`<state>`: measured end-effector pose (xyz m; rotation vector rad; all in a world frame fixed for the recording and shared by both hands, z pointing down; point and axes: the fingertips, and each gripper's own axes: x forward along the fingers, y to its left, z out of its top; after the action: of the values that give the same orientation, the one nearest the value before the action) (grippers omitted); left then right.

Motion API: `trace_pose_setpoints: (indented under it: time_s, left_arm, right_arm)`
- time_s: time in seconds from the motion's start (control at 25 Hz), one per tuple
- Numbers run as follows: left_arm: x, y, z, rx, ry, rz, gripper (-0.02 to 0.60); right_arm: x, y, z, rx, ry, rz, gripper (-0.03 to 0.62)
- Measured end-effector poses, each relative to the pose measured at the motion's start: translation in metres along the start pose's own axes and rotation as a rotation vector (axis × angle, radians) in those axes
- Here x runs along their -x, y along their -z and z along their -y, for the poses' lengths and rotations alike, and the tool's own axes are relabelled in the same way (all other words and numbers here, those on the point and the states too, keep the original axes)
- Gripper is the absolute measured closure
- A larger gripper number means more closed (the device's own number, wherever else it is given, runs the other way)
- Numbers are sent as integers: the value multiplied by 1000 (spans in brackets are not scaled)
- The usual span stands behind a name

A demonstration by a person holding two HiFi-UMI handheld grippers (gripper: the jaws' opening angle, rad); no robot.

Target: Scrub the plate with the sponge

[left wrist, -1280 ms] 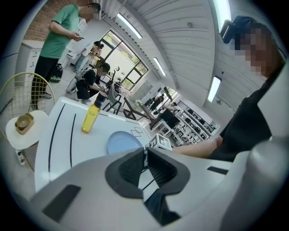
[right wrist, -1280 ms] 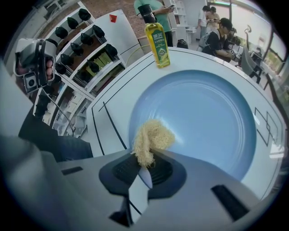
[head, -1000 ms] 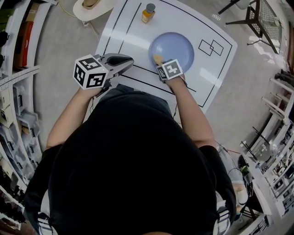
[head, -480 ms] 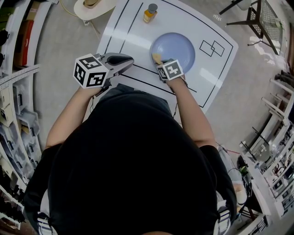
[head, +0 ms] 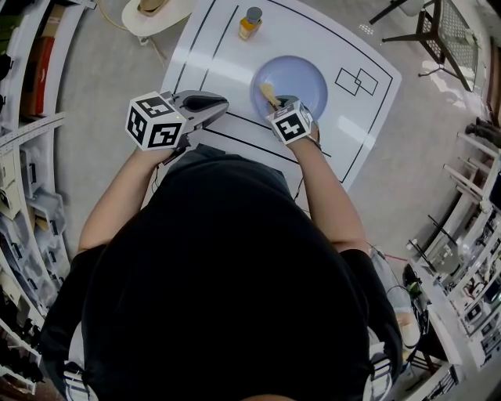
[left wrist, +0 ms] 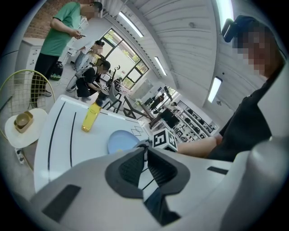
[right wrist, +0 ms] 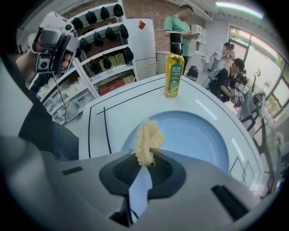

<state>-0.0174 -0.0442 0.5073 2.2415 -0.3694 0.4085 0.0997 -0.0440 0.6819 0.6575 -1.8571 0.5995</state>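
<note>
A pale blue plate [head: 301, 74] lies on the white table [head: 211, 47] with black lines. My right gripper [head: 274, 100] is shut on a yellow fibrous sponge [head: 268, 93] at the plate's near left part. In the right gripper view the sponge [right wrist: 147, 140] sticks up from between the jaws, over the plate [right wrist: 194, 135]; whether it touches the plate I cannot tell. My left gripper [head: 218, 103] hovers left of the plate above the table's front edge, shut with nothing held. In the left gripper view, that gripper [left wrist: 145, 150] has its pads meeting, with the plate [left wrist: 121, 140] beyond.
A yellow bottle [head: 250, 22] with a grey cap stands at the table's far side, seen also as the bottle [right wrist: 174, 74]. A round white stool [head: 156, 12] holding a tan bowl sits off the far left corner. Shelves [head: 23, 157] line the left; several people stand in the background.
The right gripper has carried the sponge a little further in over the plate. The left gripper has stayed where it was.
</note>
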Motion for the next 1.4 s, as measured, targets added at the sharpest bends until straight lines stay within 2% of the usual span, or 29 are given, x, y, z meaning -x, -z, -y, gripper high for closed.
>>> trace_pose_setpoints:
  time_s: [0.2,0.44,0.64,0.96,1.2,1.4]
  left_arm:
    - [-5,1,-1,5,3,-8,555]
    - [-11,-1,-2,18,-1,-4,555]
    - [-16,-1,-4,32,-6,-3,555]
    - [-19,-1,-9,52,-18,-1,555]
    - [-18,-2,-13,60,-24,0,555]
    - [-18,-3,-16,70,-31,-1,555]
  right_arm:
    - [-2,11,12,165,102,-55,560]
    - [-13,24,12,283,111,-123,560]
    - [-21,25,12,309,83,-146,560]
    - [-28,17,30,316,92,-150,560]
    - [-32,10,49,343,142,-149,560]
    - [-30,11,66,298,156,-166,560]
